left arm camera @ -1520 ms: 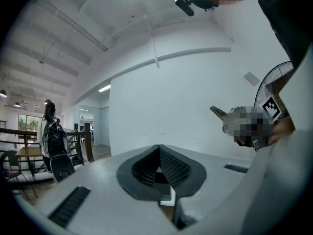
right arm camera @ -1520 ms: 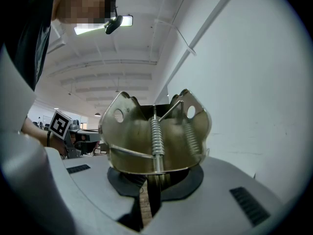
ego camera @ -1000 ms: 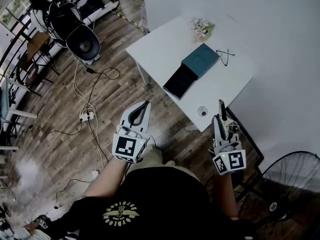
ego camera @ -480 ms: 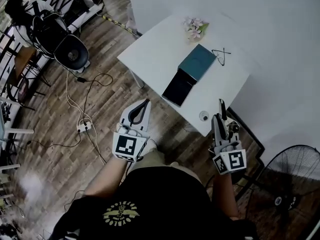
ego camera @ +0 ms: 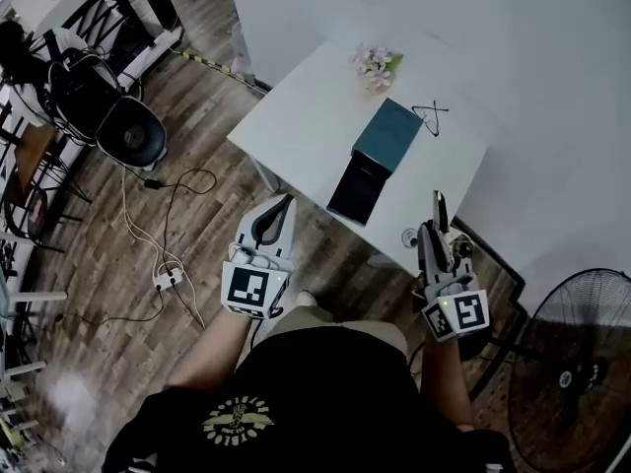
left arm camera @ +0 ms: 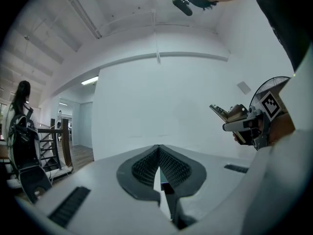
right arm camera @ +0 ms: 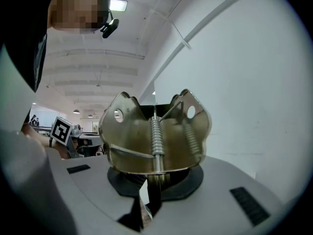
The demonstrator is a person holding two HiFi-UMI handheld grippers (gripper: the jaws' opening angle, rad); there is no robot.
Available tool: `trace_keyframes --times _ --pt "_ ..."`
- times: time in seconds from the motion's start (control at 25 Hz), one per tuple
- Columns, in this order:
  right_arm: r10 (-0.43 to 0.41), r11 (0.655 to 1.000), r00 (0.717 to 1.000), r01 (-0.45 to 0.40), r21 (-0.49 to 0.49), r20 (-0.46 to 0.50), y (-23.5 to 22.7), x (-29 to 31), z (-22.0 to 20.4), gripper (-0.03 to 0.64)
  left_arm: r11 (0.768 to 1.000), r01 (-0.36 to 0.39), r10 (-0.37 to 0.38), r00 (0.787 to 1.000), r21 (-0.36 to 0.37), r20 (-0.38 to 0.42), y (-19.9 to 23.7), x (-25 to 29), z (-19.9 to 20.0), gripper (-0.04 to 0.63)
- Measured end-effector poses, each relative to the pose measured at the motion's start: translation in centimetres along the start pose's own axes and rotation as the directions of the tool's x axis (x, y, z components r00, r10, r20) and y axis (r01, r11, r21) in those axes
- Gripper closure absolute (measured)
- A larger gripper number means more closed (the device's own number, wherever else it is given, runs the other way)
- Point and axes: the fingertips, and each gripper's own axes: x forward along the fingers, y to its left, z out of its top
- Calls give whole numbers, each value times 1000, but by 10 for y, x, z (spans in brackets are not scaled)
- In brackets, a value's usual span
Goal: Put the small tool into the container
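Bright, even light from ceiling lamps; shadows are soft. Gripper views bulge fisheye-style with black corners. The small tool glints, slightly blurred up close.

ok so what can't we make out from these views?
- Container interior: head view, too small and dark to tell what's inside.
- Small round item near the table edge: head view, too small to identify.
- Metal spring tool, lower end: right gripper view, buried inside the right hand-held gripper.
- Table and container: absent from the right gripper view, where the tool blocks the centre.
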Motion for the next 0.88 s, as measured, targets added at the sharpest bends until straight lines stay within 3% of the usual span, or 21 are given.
trace_keyframes --times 0.6,0.88 --pt "-10 1000 1000 10 10 1 22 25 -2 575 1000 25 -25 1000 -10 -7 27 -3 -12 589" --pt "11 1000 1000 -11 14 21 27 44 6 575 1000 -6 6 1000 -6 -16 47 -6 -13 589"
